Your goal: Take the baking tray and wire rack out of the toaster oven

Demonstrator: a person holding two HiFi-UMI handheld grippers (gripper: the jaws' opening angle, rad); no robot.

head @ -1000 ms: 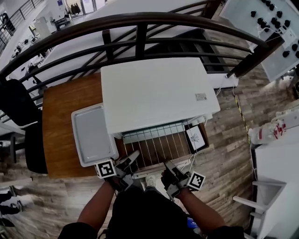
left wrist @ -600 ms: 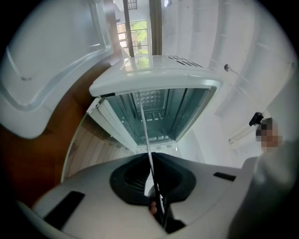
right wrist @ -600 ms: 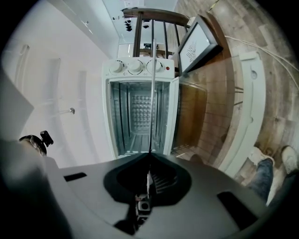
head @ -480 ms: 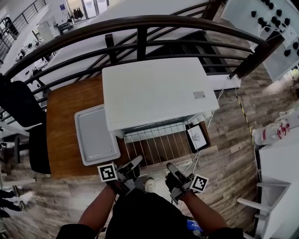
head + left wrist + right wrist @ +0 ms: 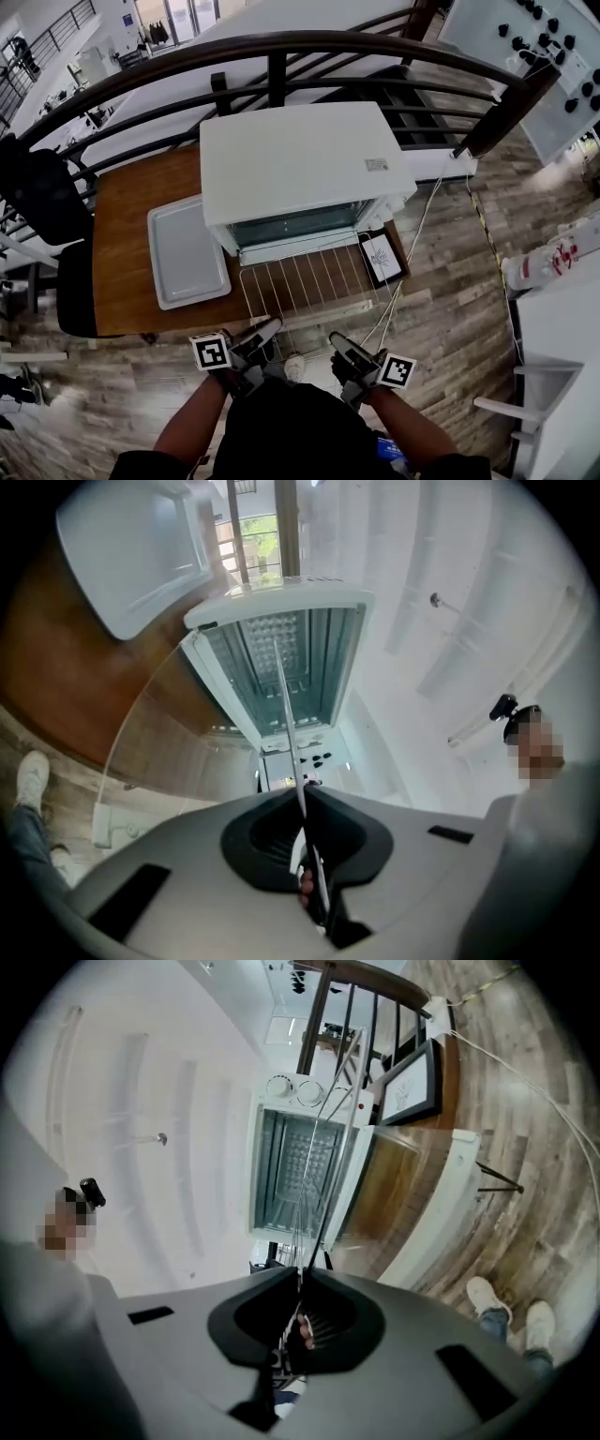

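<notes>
Rack removal judged in hand: thin silver wire rack [image 5: 309, 281], lower centre, far edge at mouth of white boxy toaster oven [image 5: 300, 159], near edge pinched tight by left gripper [image 5: 265, 330] and right gripper [image 5: 339, 339]. Grey rectangular metal baking tray [image 5: 187, 251] already set out, centre left. Next: level pull-back called for.

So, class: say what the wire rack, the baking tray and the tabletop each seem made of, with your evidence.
The wire rack looks like thin bare metal rods, probably steel: a pale, see-through grid. The baking tray is likely metal with a matte pale grey finish: smooth, raised rim. The tabletop is wood or wood-look laminate: warm brown, faint grain.
</notes>
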